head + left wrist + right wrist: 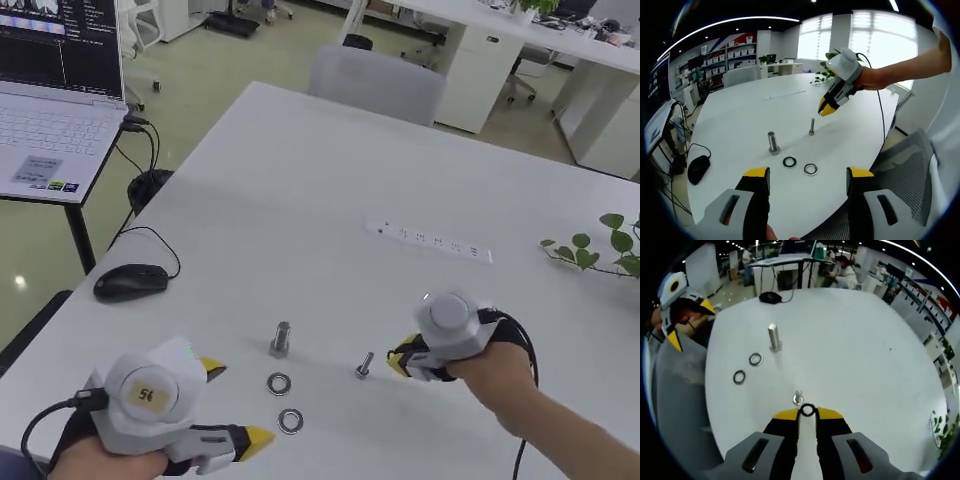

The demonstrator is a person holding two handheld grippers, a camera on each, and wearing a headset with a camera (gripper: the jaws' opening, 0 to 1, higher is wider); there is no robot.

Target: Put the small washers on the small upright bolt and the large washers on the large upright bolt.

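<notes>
Right gripper (pixel 807 415) jaws clamped on small washer (pixel 802 410) | small bolt (pixel 798 399) upright just beyond tips | left gripper (pixel 236 402) jaws spread, empty, farther off

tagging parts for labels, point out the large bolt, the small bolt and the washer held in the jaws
large bolt (pixel 281 338), head view, middle of its shaft
small bolt (pixel 364 366), head view, middle of its shaft
held washer (pixel 807 405), right gripper view, top of its ring

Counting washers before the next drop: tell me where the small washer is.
In the right gripper view, the small washer is pinched by the right gripper, just beside the top of the small upright bolt.
</notes>
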